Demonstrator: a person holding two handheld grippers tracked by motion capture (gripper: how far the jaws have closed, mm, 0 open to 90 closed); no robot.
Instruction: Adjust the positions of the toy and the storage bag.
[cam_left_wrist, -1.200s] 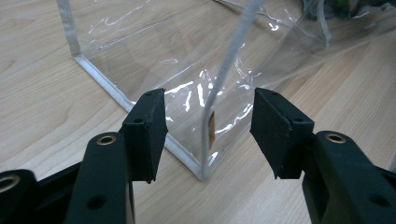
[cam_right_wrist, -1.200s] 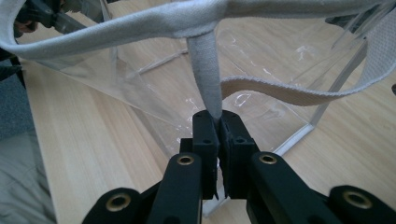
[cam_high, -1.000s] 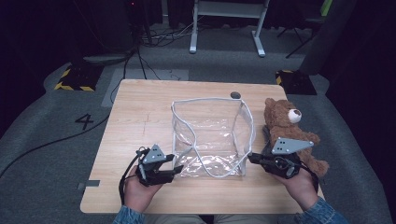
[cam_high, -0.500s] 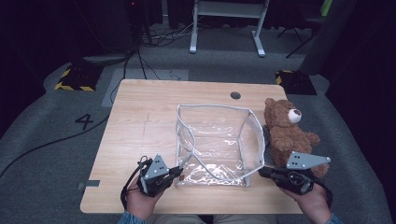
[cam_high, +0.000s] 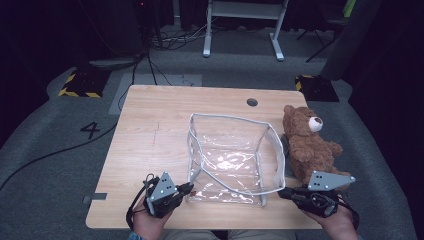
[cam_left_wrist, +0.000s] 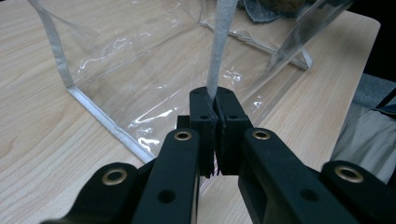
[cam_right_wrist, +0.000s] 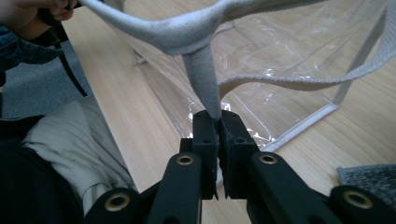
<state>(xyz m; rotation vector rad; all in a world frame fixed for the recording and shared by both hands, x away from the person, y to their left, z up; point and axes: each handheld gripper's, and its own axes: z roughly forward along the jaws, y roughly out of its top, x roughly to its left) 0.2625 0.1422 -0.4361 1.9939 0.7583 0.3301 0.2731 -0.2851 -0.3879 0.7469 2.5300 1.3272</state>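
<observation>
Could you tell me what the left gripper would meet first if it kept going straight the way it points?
Probably the clear bag: the left gripper is shut on its grey trim, with the bag's plastic wall directly ahead.

left tabletop (cam_high: 145, 130) free; teddy bear (cam_high: 307, 145) blocks right of clear bag (cam_high: 230, 155)

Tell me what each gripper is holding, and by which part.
Both hold the clear bag by its grey rim trim: left gripper and right gripper at its near corners.
</observation>
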